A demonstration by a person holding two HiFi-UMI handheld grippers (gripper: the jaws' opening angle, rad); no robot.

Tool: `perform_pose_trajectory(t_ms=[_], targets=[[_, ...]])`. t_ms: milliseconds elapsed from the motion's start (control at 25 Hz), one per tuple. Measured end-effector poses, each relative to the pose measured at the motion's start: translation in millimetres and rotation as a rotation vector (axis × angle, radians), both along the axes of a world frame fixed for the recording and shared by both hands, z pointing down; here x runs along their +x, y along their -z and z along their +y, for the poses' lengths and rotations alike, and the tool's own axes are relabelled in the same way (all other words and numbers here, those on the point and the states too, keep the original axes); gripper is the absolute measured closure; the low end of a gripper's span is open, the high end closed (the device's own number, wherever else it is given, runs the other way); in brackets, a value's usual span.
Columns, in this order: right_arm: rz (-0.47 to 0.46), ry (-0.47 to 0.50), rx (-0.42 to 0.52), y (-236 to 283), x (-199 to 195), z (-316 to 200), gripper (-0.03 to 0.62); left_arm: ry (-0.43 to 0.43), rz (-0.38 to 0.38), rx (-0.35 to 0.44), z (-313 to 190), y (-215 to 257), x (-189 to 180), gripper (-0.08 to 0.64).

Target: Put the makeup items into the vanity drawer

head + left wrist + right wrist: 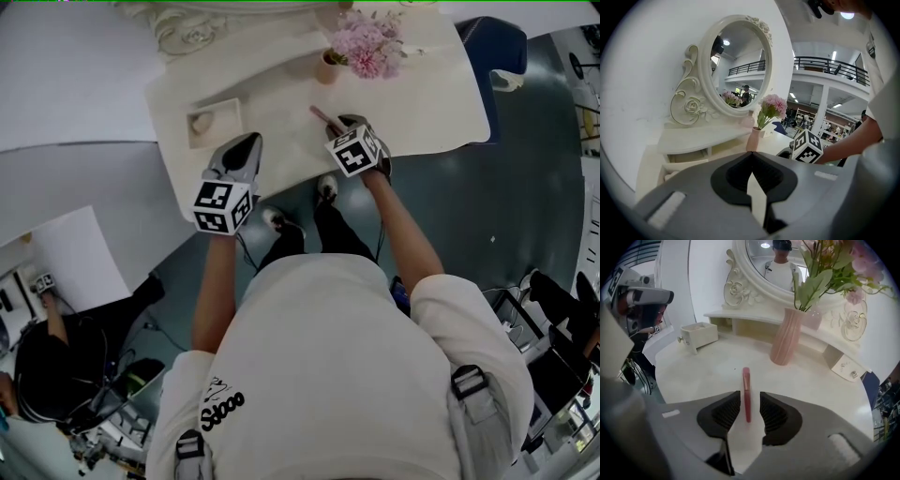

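A slim pink makeup stick (746, 378) lies flat on the cream vanity top (693, 376), its near end between the jaws of my right gripper (750, 393). The jaws stand a little apart, with a gap on each side of the stick, so that gripper is open. From the head view the stick (324, 116) pokes out just beyond the right gripper (349, 122). A small drawer (214, 122) stands pulled out at the table's left. My left gripper (249, 142) hovers near it at the front edge, shut and empty, its tips (751, 157) meeting.
A pink vase of flowers (785, 341) stands just behind the stick. The oval mirror (736, 61) and a low shelf (701, 138) run along the back. A second small drawer (843, 364) sits at the right. A person (37, 356) sits on the floor at the left.
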State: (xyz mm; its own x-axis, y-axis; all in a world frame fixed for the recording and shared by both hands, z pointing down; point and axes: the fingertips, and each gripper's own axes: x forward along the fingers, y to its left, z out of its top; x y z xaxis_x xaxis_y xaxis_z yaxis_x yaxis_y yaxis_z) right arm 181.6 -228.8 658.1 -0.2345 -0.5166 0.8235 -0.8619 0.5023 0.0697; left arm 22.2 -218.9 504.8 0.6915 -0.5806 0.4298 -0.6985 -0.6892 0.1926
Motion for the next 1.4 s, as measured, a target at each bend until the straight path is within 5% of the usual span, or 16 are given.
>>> perform_pose_trajectory(t_ms=[400, 1040, 1400], targets=[[-0.043, 0.035, -0.017, -12.3, -9.0, 7.1, 0.543, 0.044, -0.018, -0.007, 3.7, -4.7, -11.1, 0.541], [-0.092, 0.052, -0.012, 16.3, -41.4, 8.6, 0.549, 0.19, -0.005, 0.058, 8.7, 21.1, -74.1, 0.541], [-0.107, 0.286, 0.125, 81.6, -122.8, -29.4, 0.549, 0.302, 0.007, 0.091, 11.8, 35.3, -122.6, 0.541]])
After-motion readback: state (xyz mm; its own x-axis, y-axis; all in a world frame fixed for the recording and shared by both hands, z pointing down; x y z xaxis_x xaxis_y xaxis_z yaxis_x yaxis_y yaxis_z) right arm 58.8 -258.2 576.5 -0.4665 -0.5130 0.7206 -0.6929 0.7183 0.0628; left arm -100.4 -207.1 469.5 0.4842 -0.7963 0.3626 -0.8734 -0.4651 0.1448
